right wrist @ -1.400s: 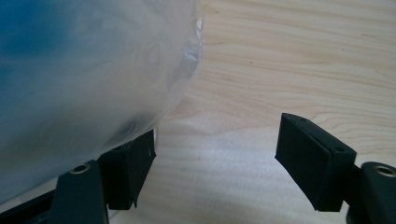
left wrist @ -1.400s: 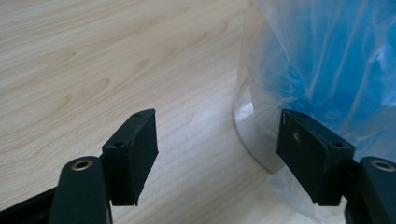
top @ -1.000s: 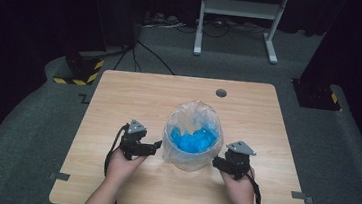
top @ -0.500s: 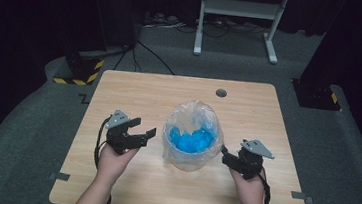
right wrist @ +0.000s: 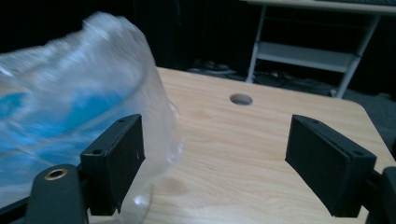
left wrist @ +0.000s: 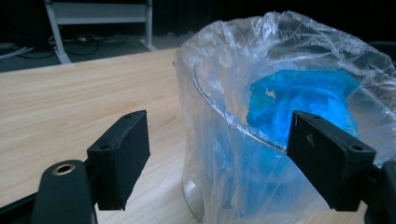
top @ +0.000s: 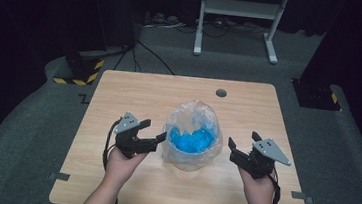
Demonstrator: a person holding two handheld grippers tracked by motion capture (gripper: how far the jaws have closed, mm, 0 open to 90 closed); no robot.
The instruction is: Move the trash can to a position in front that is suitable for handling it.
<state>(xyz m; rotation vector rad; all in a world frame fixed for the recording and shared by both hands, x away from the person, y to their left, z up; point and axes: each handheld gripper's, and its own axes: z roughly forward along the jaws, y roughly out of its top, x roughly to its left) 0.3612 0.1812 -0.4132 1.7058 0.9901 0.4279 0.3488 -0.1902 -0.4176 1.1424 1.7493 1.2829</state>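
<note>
Both sets of fingers were spread apart: left gripper [top: 153,134] at 9 o'clock, right gripper [top: 237,146] at 3 o'clock of the bag-lined container [top: 192,140], nothing gripped yet.

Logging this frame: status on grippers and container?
Left gripper open, right gripper open, flanking. Clear container lined with plastic bag, blue material inside, ungripped. Nothing in the way.

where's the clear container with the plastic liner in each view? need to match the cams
High view: container mid-table, between the two claws.
Left gripper view: right half, container partly behind the right jaw.
Right gripper view: left side, blurred, container behind the left jaw.
Shared landmark: white stand beyond the table's far edge.
</note>
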